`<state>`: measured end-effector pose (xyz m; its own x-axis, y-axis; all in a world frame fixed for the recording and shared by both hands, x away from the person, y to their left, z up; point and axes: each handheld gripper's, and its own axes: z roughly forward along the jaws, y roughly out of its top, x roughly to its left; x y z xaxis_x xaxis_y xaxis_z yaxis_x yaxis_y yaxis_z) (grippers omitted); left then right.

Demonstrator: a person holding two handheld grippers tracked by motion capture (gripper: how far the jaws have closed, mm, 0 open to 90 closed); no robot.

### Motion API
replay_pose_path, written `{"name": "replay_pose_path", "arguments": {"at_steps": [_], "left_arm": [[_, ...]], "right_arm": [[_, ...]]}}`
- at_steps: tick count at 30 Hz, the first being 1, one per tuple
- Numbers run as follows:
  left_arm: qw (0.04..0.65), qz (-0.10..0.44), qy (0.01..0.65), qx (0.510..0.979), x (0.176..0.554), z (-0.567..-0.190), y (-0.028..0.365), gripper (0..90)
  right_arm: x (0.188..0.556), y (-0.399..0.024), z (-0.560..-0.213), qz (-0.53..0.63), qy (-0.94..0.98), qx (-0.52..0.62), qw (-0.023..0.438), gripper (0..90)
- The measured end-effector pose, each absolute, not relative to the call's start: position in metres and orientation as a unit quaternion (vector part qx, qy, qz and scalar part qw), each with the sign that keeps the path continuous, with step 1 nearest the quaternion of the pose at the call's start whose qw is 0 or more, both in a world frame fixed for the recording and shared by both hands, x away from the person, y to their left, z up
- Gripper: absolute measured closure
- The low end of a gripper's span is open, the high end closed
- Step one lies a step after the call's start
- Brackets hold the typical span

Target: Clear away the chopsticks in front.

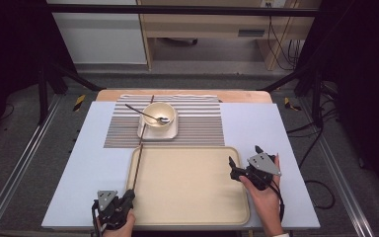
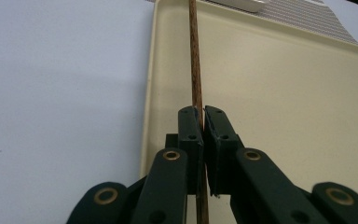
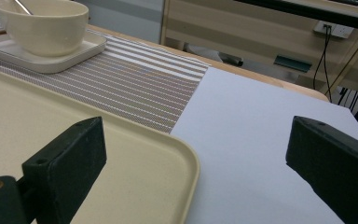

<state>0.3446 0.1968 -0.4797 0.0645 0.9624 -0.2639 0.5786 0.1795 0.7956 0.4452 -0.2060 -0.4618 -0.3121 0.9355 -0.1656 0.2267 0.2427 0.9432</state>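
In the left gripper view the wooden stick [image 2: 195, 56] runs off the top edge ahead of the left tongs [image 2: 203, 116], and its near end is hidden behind their black arms. The tray [image 2: 284, 93] beside those tongs is cut by the right edge. In the right gripper view the bowl [image 3: 42, 25], far ahead and left of the right tongs [image 3: 196, 154], loses its rim to the top edge, and the spoon [image 3: 22, 6] handle shows as a stub. From the high view the spoon's bowl end is too small to make out.
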Motion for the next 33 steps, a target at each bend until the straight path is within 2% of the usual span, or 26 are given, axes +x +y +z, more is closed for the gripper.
{"name": "replay_pose_path", "arguments": {"at_steps": [33], "left_arm": [[0.415,0.226,0.646,0.599,0.3416,-0.4831,0.1975,85.7]], "right_arm": [[0.4452,-0.2051,-0.4622,0.441,0.681,0.428,0.398,5.1]]}}
